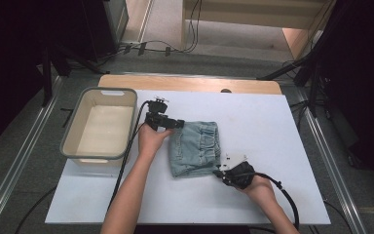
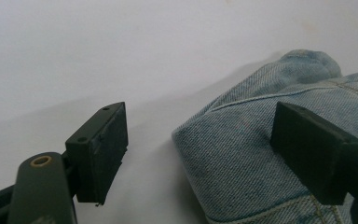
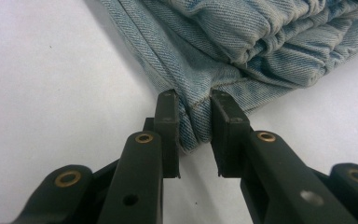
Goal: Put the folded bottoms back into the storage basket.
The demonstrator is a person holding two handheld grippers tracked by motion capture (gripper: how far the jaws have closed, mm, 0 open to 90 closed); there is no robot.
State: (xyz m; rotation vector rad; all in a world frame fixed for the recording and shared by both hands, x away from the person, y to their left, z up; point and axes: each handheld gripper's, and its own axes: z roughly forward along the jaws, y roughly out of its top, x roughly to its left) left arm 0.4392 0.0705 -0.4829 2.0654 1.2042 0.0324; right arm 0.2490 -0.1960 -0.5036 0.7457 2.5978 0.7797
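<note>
White board (image 1: 272, 146) covers a wooden table, grey floor around it, cables running off at the far side. Far left: beige plastic tub (image 1: 100, 124) sits on the board's left edge. Just right of the tub, left gripper (image 1: 175, 124) is at the far-left corner of the folded denim garment (image 1: 197, 148); jaws spread, one pad (image 2: 103, 151) over bare board, the other over the cloth, corner of the denim (image 2: 242, 163) between them, not pinched. Garment lies mid-board, folded into a rough rectangle, waistband gathers on top. Right gripper (image 1: 220, 172) at the garment's near-right corner, clamped on the denim hem (image 3: 196, 123), fabric bunched between the pads. Person's forearms come in from the near edge.
</note>
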